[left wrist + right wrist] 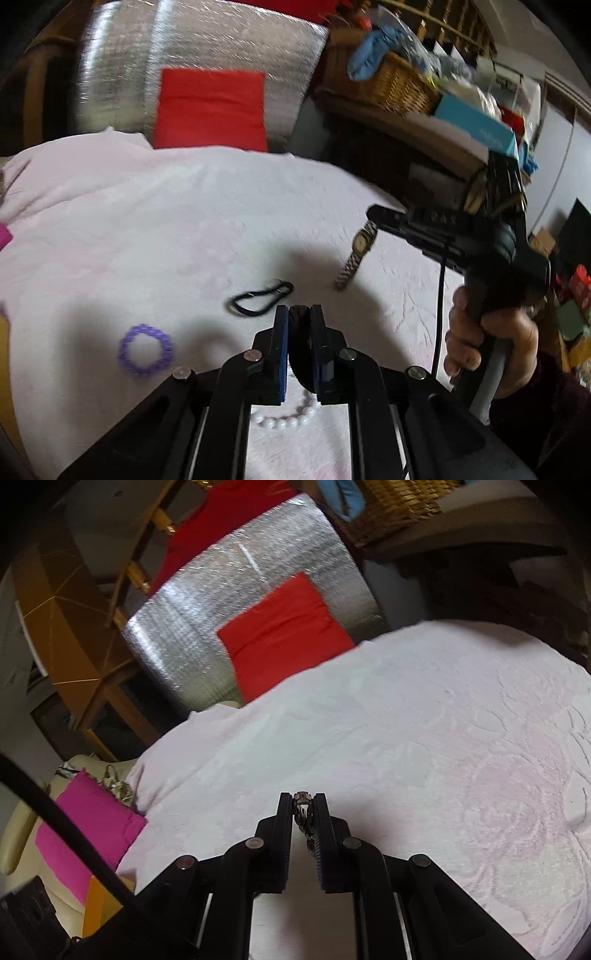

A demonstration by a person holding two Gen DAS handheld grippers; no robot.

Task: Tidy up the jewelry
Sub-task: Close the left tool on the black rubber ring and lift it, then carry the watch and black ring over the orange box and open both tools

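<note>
In the left wrist view, my left gripper (300, 314) is shut on a dark band (298, 328) that loops down between its blue pads, just above the pale pink bedspread (166, 221). A white pearl string (288, 419) lies under the fingers. On the spread lie a black elastic loop (260, 298) ahead and a purple beaded bracelet (145, 350) to the left. A hand (476, 343) holds my right gripper (373, 216) at the right, with a metal wristwatch (357, 254) dangling from it. In the right wrist view, my right gripper (303, 801) is shut on the watch's metal strap (303, 812).
A red cushion (212, 109) leans on a silver foil panel (229, 44) behind the bed. A wicker basket (391, 81) and cluttered boxes fill a shelf at the upper right. A magenta cloth (88, 823) lies off the bed's left edge beside a wooden frame (74, 627).
</note>
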